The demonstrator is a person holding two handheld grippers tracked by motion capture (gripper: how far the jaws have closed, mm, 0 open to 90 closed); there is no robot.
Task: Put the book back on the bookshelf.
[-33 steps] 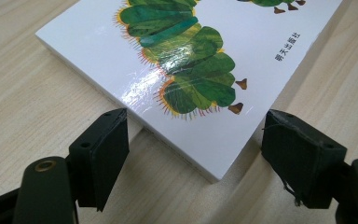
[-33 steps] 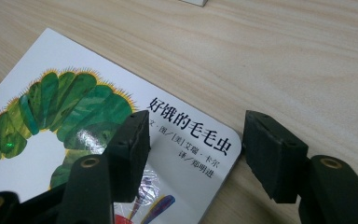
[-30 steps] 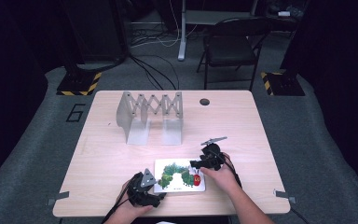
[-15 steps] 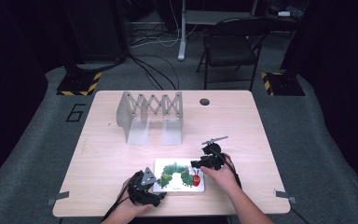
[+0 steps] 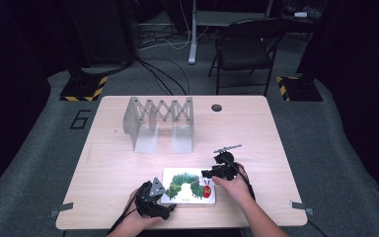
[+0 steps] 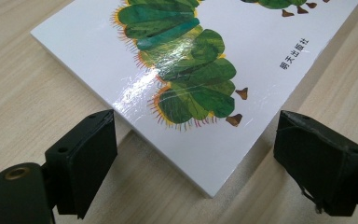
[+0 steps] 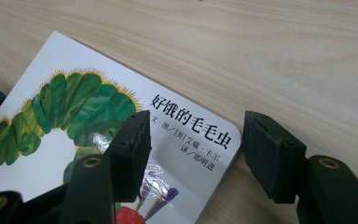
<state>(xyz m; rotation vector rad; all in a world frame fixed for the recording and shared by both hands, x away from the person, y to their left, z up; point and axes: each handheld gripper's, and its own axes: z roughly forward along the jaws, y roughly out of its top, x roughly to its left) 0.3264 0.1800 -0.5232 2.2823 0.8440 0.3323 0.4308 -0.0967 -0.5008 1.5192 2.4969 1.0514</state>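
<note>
Since a second ago our right gripper [image 5: 208, 174] has slid left onto the book's right edge. We see the caterpillar book [image 5: 190, 185] lying flat at the near edge of the table [image 5: 256, 133]. Both sets of jaws stand wide open, holding nothing; our left gripper [image 5: 170, 207] straddles its near left corner.

Bright table amid dark surroundings; overhead glare streaks the glossy book [image 6: 205, 60] cover
</note>
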